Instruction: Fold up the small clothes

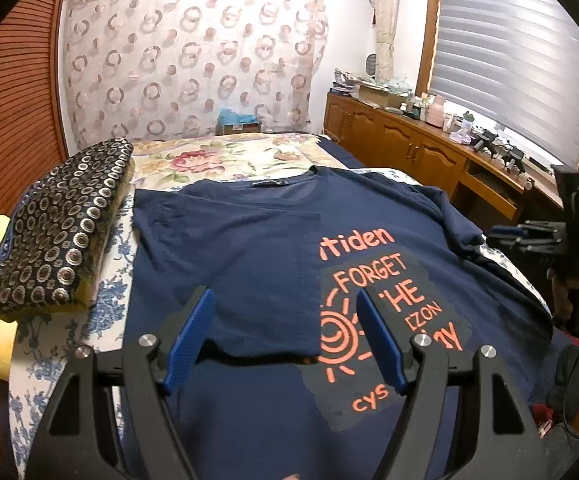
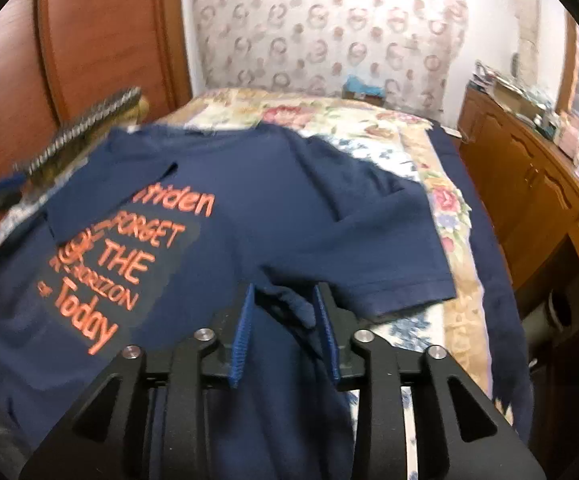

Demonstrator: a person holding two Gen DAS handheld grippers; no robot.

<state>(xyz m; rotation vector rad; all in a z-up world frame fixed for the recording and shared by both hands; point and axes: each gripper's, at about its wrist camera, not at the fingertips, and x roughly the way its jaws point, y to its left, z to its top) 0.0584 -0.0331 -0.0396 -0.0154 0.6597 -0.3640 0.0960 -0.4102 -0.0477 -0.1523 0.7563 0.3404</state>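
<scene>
A bedroom with a ring-patterned curtain (image 1: 193, 60) at 12 o'clock and a wooden cabinet (image 1: 405, 136) along the window wall at 2 o'clock frames a bed (image 1: 225, 156) under a floral cover. Spread flat across the bed lies a navy T-shirt (image 1: 249, 248) printed with orange lettering, its left side already turned in over the chest. A folded dark cloth with ring motifs (image 1: 57, 228) sits at 9 o'clock beside it. The left claw (image 1: 285, 340) hangs above the shirt's lower front with its blue pads spread wide, touching nothing. In the blurred right wrist view, the right claw (image 2: 285, 332) stands partly parted at 6 o'clock, a bunched ridge of the shirt's cloth (image 2: 293, 308) rising between its pads near the right sleeve (image 2: 373, 248); whether the pads press it cannot be told.
</scene>
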